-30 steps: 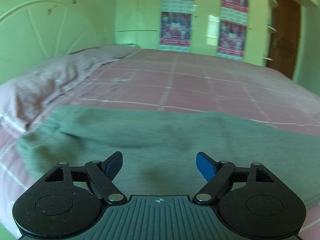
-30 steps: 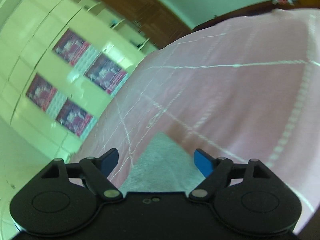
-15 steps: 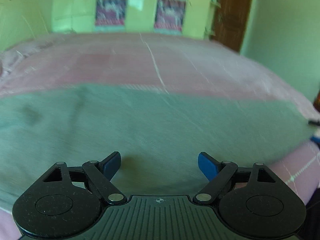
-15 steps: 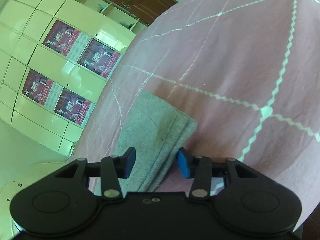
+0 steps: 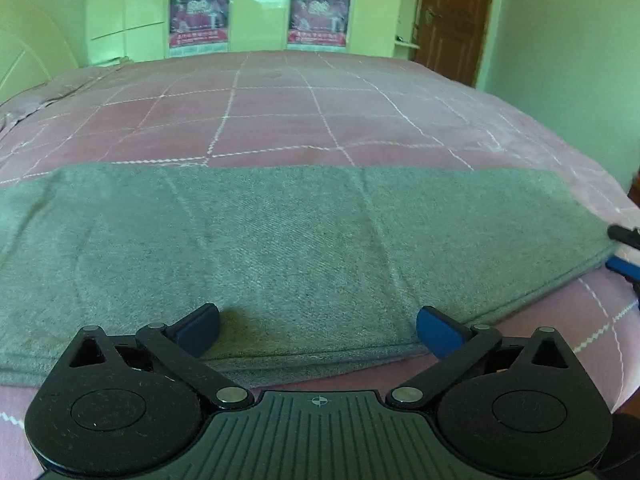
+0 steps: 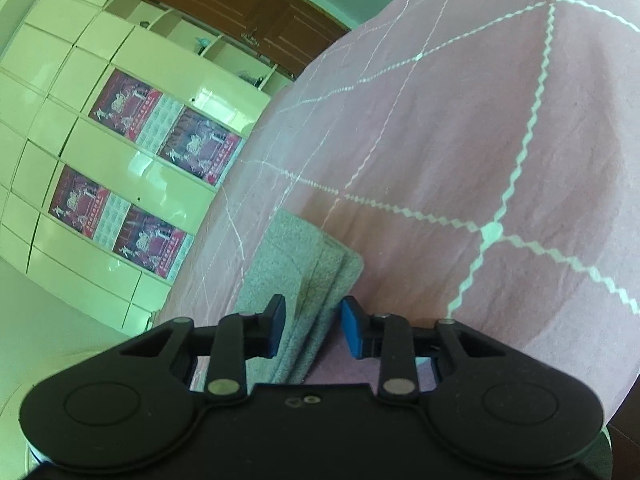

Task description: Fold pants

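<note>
Grey pants lie flat in a long folded band across the near part of a pink bed. My left gripper is open and empty, just above the pants' near edge. In the right wrist view the pants' end sits between my right gripper's blue pads, which stand on either side of the layered edge with a small gap. The right gripper's tips also show at the pants' right end in the left wrist view.
The pink bedspread with white stitched squares covers the bed. A cream wardrobe with posters stands behind it, and a brown door at the back right. The bed's edge drops off at the right.
My left gripper has swung right along the pants and steadied over the near edge. My right gripper came down to the pants' end and narrowed its jaws around the layered edge.
</note>
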`<state>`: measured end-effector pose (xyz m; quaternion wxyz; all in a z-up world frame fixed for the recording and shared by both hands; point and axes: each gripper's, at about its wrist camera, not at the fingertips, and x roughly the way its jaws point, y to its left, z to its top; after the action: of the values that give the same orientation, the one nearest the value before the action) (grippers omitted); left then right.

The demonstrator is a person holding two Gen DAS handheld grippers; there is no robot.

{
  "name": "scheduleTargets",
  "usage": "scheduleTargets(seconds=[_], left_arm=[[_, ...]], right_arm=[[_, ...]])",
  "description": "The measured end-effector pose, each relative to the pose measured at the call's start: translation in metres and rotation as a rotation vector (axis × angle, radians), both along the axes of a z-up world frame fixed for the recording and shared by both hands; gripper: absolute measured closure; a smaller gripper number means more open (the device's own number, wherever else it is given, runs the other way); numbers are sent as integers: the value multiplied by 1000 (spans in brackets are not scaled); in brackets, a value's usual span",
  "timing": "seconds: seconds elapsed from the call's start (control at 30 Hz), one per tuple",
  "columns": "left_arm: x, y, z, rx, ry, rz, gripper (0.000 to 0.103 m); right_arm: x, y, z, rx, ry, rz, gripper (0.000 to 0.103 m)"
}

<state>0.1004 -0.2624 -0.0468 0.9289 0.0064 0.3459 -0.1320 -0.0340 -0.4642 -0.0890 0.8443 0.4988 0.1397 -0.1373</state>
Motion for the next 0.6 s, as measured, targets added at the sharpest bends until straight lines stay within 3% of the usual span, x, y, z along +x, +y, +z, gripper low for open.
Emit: scheduleTargets(seconds=[0.17,0.47,0.53,0.6], left_arm=[[1,6,-6,51,-9,12,0],[5,2,-6,64,0,20,0],[11,0,-8,67,2,22,0],[13,-1,-9,70,1,24,0]], right_arm=[[6,-5,-7,23,5,13,79],[13,-9,-9,10,20,-10,81],[16,-7,-8,-24,47,5,91],[15,-9,-10,-16,41,5,92]])
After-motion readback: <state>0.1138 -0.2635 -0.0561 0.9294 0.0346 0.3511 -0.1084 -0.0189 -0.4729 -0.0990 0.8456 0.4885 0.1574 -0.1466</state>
